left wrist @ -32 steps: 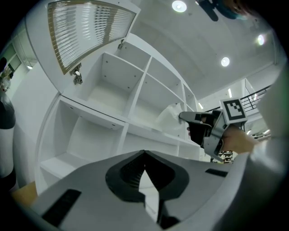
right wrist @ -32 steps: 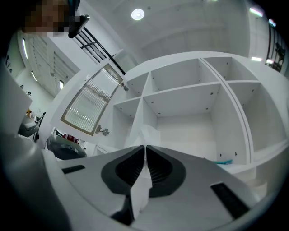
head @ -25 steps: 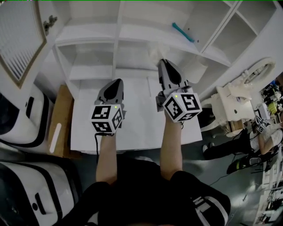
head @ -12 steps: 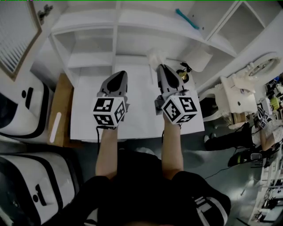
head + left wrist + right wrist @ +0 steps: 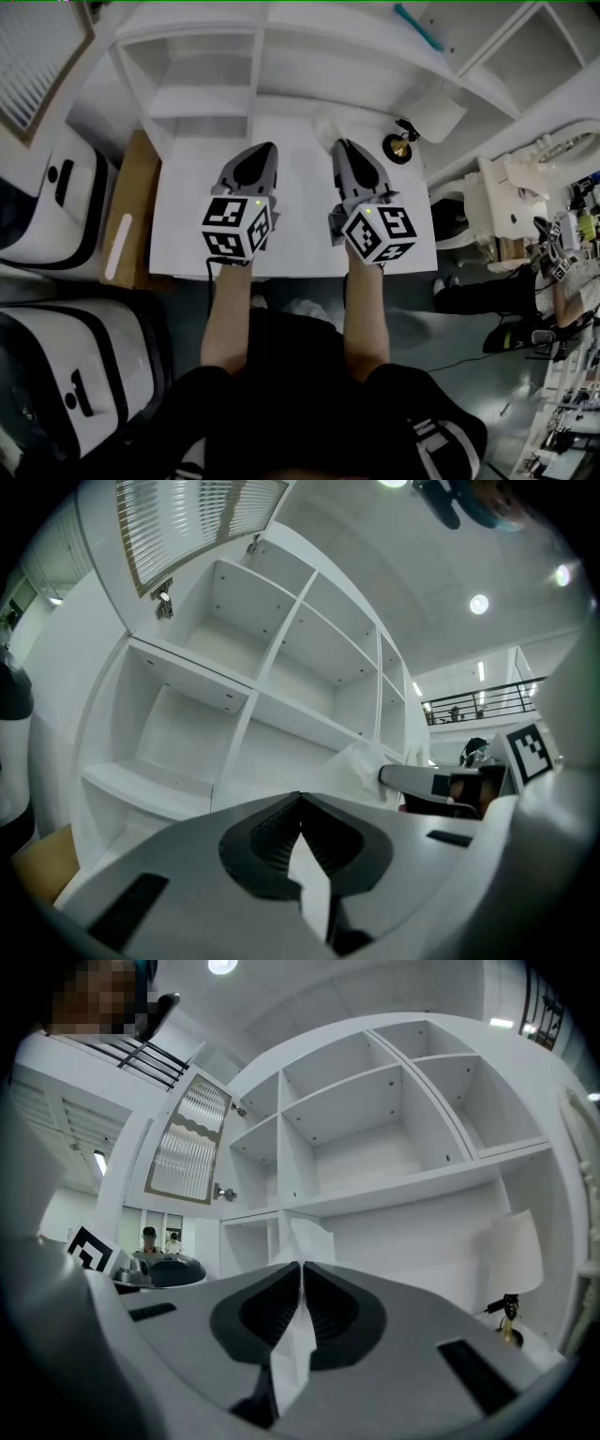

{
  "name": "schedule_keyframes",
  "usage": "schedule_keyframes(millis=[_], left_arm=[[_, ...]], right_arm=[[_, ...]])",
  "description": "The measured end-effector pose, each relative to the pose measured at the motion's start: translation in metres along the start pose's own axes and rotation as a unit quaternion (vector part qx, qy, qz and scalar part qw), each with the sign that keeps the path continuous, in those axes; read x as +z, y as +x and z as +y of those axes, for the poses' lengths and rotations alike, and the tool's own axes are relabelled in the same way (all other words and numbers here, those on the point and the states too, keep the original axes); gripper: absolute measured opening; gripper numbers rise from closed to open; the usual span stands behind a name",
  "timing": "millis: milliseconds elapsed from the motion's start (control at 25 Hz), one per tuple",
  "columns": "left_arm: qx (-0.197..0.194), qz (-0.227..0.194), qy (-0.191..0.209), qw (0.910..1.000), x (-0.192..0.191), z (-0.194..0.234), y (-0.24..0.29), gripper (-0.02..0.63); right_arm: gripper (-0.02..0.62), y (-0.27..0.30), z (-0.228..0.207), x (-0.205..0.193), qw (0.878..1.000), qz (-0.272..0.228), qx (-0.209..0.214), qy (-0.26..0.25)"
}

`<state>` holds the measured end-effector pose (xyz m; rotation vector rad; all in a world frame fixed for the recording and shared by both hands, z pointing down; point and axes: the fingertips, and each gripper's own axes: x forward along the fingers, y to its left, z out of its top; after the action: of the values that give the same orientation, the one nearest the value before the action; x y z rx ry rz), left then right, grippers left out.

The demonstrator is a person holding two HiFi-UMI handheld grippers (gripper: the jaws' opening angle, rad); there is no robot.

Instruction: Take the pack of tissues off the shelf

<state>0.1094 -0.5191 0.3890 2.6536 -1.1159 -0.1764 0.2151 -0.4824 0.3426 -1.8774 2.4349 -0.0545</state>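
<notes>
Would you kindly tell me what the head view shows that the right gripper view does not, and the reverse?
Only the head view: the person's forearms, the wooden board beside the table, and a teal item on an upper shelf.
Only the right gripper view: the right claw seen close, its jaws pressed shut on the tissue pack, and a ceiling light.
Both: the white shelving, the small lamp, and the tissue pack at the right claw's tip.
</notes>
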Motion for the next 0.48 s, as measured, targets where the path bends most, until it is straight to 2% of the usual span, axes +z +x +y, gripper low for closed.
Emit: schedule_keyframes(millis=[480], left_arm=[[0.004,-0.01,0.011,0.9999,0.011,-0.006,-0.005,0.009]], right_arm=[[0.028,-0.002,0.004,-0.002,1.0,0.005,0.011,0.0]])
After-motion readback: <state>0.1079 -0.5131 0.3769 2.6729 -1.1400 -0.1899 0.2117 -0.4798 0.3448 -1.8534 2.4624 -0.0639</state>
